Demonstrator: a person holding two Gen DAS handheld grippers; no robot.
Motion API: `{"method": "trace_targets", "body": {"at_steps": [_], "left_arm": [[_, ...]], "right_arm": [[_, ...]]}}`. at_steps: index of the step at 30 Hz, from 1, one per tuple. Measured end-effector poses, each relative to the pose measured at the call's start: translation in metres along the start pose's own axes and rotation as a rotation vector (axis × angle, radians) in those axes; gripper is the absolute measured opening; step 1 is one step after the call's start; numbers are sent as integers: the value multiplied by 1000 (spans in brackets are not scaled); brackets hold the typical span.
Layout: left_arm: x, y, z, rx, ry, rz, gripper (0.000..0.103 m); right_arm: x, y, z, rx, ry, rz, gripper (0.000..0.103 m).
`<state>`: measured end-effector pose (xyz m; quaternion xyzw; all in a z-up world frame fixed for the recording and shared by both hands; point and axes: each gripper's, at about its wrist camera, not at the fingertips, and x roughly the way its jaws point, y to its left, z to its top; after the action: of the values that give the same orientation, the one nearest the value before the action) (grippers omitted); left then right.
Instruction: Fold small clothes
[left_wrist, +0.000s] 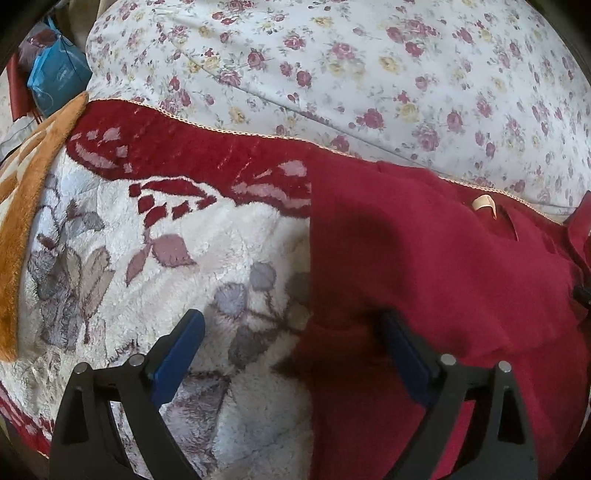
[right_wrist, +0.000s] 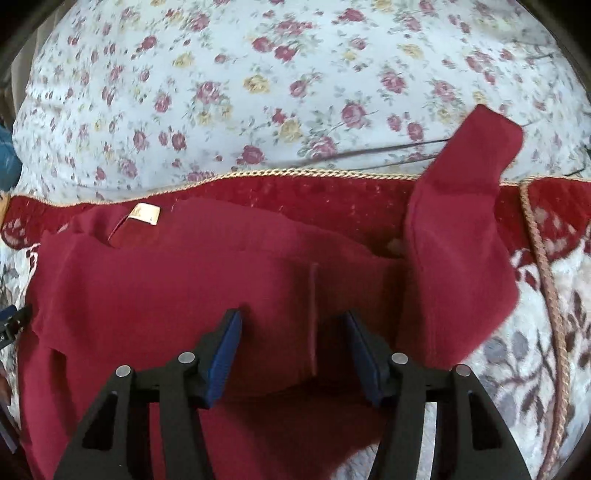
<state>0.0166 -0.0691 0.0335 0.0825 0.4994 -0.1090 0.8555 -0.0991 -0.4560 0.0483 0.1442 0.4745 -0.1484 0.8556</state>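
A small dark red garment (left_wrist: 443, 266) lies spread on a plush blanket, its cream neck label (left_wrist: 484, 202) at the far edge. In the right wrist view the garment (right_wrist: 184, 280) fills the middle, its label (right_wrist: 146, 214) at the far left. One sleeve (right_wrist: 465, 206) lies out to the right, its cuff on the floral sheet. My left gripper (left_wrist: 293, 325) is open and empty, straddling the garment's left edge. My right gripper (right_wrist: 293, 325) is open and empty over the garment's body, a vertical fold line between its fingers.
The plush blanket (left_wrist: 129, 280) is white with grey and red flowers and a red border with cord trim (right_wrist: 543, 258). A floral bedsheet (right_wrist: 295, 81) lies beyond it. An orange plush cloth (left_wrist: 26, 206) and a blue bag (left_wrist: 59, 77) sit at the far left.
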Motion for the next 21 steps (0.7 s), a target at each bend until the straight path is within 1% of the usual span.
{"method": "trace_targets", "body": {"at_steps": [3, 6, 8, 10, 11, 14, 16, 18, 19, 21], "left_arm": [[1, -1, 0, 12, -5, 10, 95], [-2, -2, 0, 9, -9, 8, 95], [-7, -2, 1, 2, -25, -3, 95], [-14, -2, 2, -6, -46, -25, 95], [-19, -3, 2, -14, -62, -49, 95], [-27, -8, 3, -25, -86, -104, 95], [-30, -13, 3, -23, -97, -130, 95], [-31, -19, 3, -11, -96, -144, 95], [-31, -21, 3, -6, -97, -153, 95], [-32, -25, 3, 3, -104, -167, 95]], "right_arm": [[-14, 11, -4, -17, -22, 63, 62], [-21, 33, -9, -79, -36, 61, 62], [-14, 40, -13, -103, -21, 46, 68], [2, 44, -19, -130, 36, -9, 78], [0, 43, -21, -130, 22, -6, 78], [-13, 33, -19, -78, 8, 43, 79], [-27, 21, -15, -32, -22, 83, 79], [-42, 7, -10, 4, -61, 101, 79], [-50, -2, -7, 22, -85, 101, 79], [-61, -23, -3, 65, -109, 59, 81]]}}
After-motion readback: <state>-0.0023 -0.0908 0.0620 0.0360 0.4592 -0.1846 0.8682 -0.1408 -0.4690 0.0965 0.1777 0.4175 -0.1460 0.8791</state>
